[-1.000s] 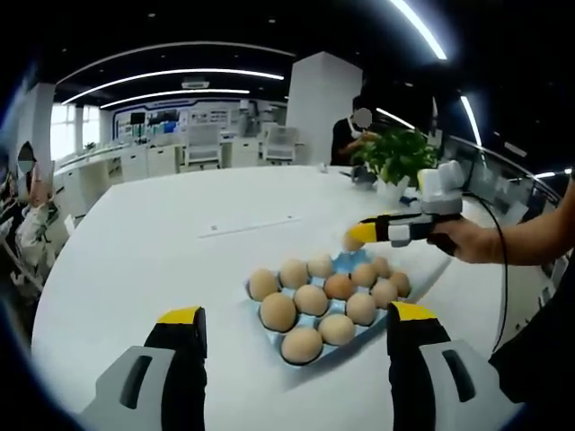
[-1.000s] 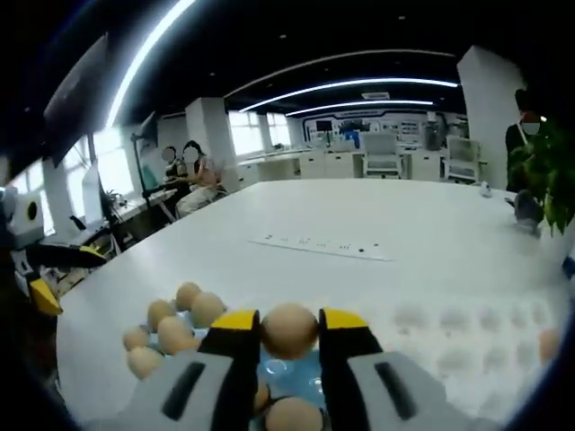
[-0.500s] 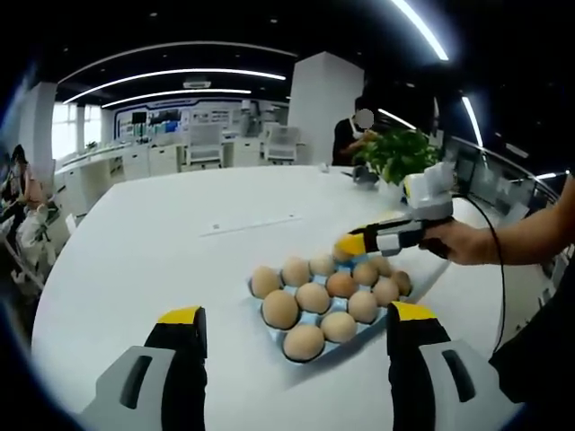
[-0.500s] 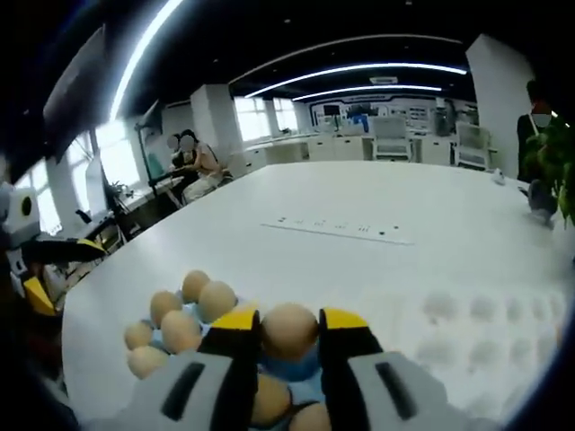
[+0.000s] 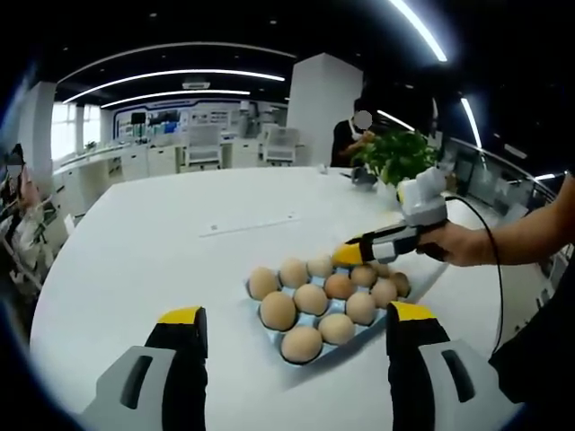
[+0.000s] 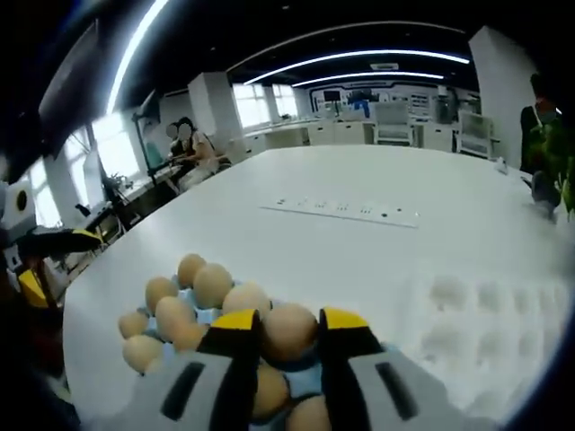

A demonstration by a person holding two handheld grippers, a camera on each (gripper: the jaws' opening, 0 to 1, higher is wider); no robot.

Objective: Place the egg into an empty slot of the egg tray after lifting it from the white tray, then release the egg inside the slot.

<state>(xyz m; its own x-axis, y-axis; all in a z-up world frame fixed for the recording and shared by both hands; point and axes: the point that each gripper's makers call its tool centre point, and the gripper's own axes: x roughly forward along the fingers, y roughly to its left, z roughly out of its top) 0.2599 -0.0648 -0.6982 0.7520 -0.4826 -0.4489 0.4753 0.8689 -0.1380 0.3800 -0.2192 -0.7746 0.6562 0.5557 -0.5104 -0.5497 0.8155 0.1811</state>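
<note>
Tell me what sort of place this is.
Probably an open-plan office or lab: a large white table, rows of desks and chairs behind it, long ceiling light strips, a potted plant.

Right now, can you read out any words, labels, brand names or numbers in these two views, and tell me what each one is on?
None can be read.
Egg held in the right tongs: no stamp visible.
Blue egg tray: no label visible.
White tray: plain.
Left tongs: yellow tips, no marking visible.
Row of dark marks on the white table: too small to read.
Far wall displays: too blurred to read.
</note>
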